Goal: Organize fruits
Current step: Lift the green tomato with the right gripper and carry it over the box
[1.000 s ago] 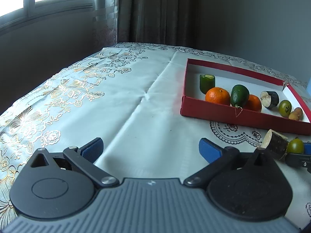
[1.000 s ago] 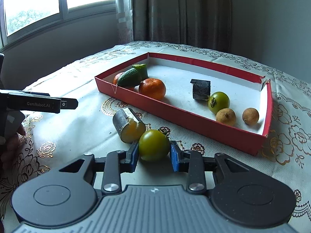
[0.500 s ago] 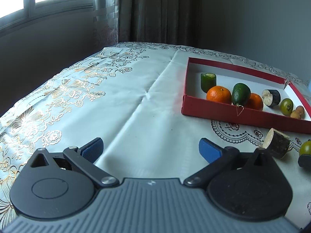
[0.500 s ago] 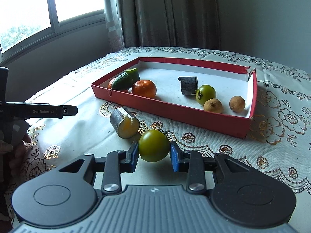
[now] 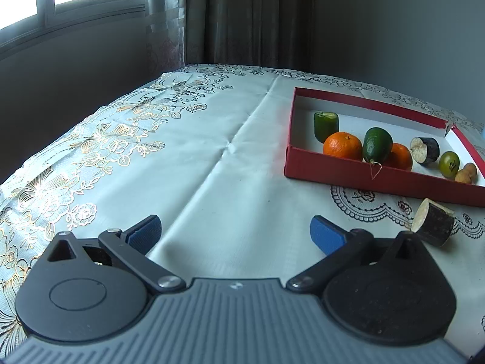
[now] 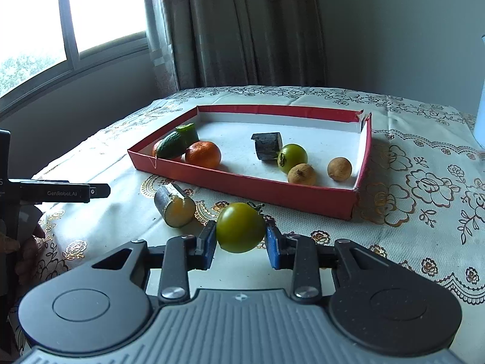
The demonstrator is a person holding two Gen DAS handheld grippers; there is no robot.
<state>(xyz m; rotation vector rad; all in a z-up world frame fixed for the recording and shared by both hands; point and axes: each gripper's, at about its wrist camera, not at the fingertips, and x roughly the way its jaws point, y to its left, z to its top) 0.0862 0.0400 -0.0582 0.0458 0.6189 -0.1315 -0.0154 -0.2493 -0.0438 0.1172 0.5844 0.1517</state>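
My right gripper [image 6: 241,239] is shut on a green tomato [image 6: 240,227], held clear of the tablecloth in front of the red tray [image 6: 242,180]. Inside the tray lie two oranges [image 6: 203,154], a cucumber [image 6: 171,148], a cut green piece [image 6: 188,132], a dark cut chunk [image 6: 266,145], another green tomato [image 6: 292,157] and two small brown fruits [image 6: 301,174]. A cut dark-skinned chunk [image 6: 175,209] lies on the cloth left of the held tomato. My left gripper [image 5: 235,233] hangs open over bare cloth, with the tray [image 5: 363,174] and the chunk [image 5: 433,226] to its right.
A floral tablecloth [image 5: 136,139] covers the table; curtains and a window stand behind it. The other gripper's body [image 6: 54,192] and a hand show at the left edge of the right wrist view. A white object [image 6: 480,121] stands at the far right.
The right gripper has carried the green tomato up and to the right, rolling a little; the tomato has left the left wrist view. The left gripper has stayed put.
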